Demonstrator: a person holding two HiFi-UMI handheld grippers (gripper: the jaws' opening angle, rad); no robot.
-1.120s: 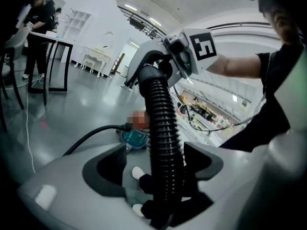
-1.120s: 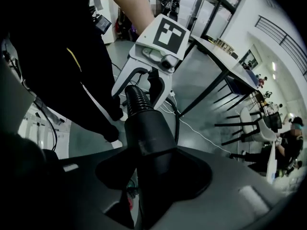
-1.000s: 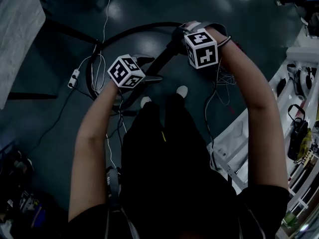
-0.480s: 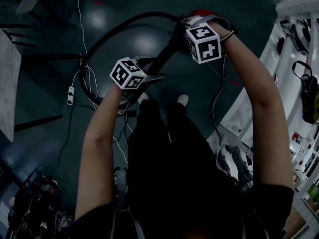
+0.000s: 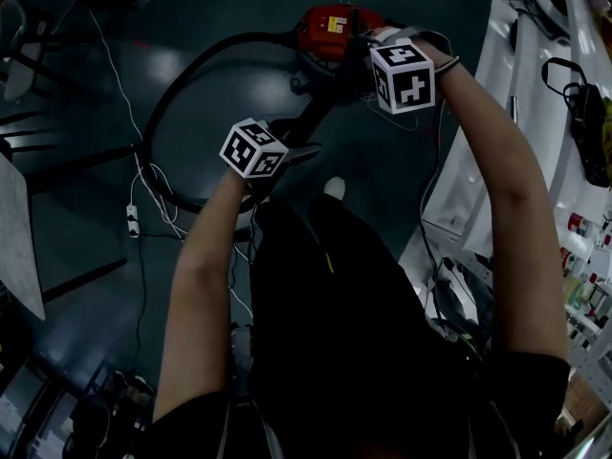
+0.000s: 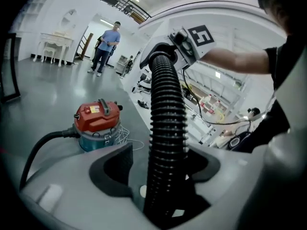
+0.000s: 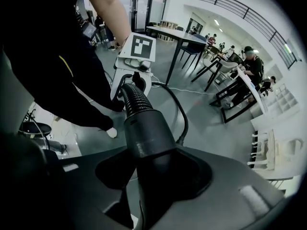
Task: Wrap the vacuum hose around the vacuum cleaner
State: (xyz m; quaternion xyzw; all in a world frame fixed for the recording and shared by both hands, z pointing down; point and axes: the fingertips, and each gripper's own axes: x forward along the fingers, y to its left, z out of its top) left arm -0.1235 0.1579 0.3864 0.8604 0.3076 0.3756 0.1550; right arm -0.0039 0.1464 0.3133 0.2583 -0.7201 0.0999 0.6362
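The vacuum cleaner (image 5: 330, 29), red on top with a teal body (image 6: 98, 121), stands on the dark floor. Its black ribbed hose (image 5: 186, 84) leaves it, loops left over the floor and rises to both grippers. My right gripper (image 5: 356, 57), just above the vacuum and pointing steeply down, is shut on the hose's smooth end cuff (image 7: 146, 133). My left gripper (image 5: 298, 149) sits lower along the hose (image 6: 165, 143), which runs between its jaws. Those jaws have just been closing, but a gap still shows beside the left pad (image 6: 115, 164).
White shelving (image 5: 535, 113) with gear lines the right side. White cables (image 5: 143, 185) and a power strip (image 5: 132, 220) lie on the floor at left, near table legs (image 5: 67, 161). My shoe (image 5: 333, 189) is below the hose. People sit at tables (image 7: 244, 66); one stands far off (image 6: 108, 42).
The red vacuum has come into the head view beyond the right gripper. Both grippers have carried the hose across the floor toward it, and the shelving at right is closer.
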